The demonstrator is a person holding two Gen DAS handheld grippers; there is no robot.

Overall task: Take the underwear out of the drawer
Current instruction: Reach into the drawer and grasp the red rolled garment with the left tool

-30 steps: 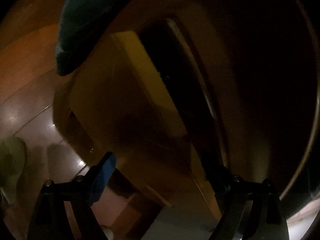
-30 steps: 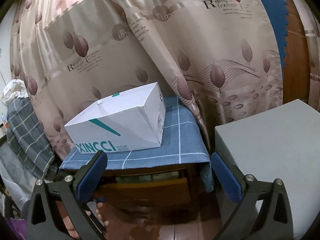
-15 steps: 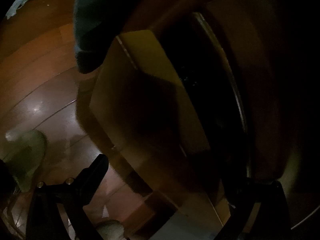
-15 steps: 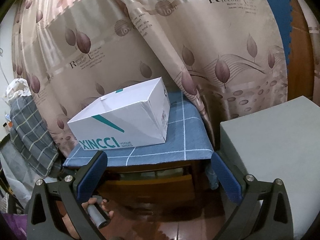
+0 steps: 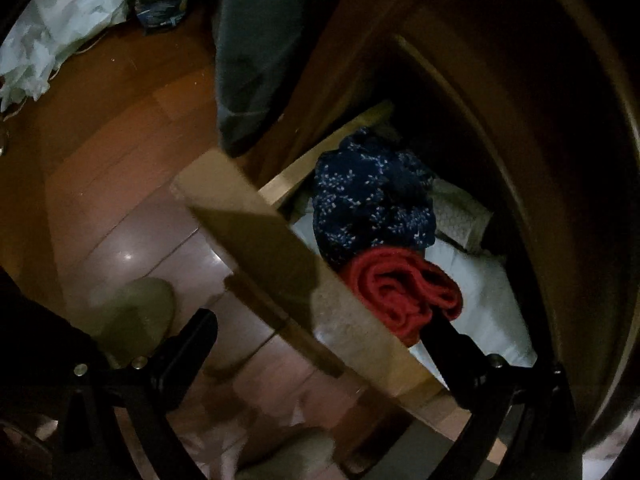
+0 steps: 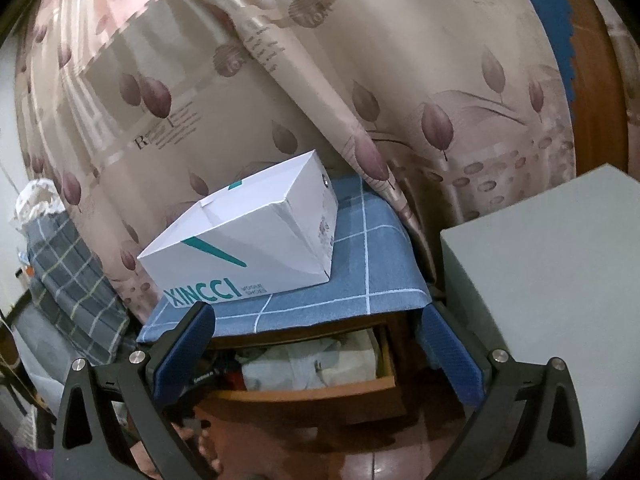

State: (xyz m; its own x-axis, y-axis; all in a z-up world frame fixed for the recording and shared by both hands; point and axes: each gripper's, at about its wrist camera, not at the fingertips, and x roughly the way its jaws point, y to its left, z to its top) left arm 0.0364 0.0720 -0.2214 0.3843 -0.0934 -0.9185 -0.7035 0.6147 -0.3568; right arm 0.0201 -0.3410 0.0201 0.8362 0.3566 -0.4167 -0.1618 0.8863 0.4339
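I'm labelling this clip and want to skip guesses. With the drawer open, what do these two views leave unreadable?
- Left wrist view: the drawer's back lies in shadow under the cabinet top.
- Left wrist view: whether the red cloth or the navy cloth is underwear; both are bunched up.
- Right wrist view: the drawer's left part, behind the right claw's finger.
- Right wrist view: small print on the white box, too small.

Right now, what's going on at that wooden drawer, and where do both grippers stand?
The wooden drawer under the blue checked cloth stands pulled open. Inside lie a dark blue speckled garment and a rolled red cloth on white fabric. The left gripper points down at the drawer, jaws wide, straddling its front panel and holding nothing. The right gripper hangs back, open and empty, facing the white XINCCI shoe box. Nothing has been taken out yet.
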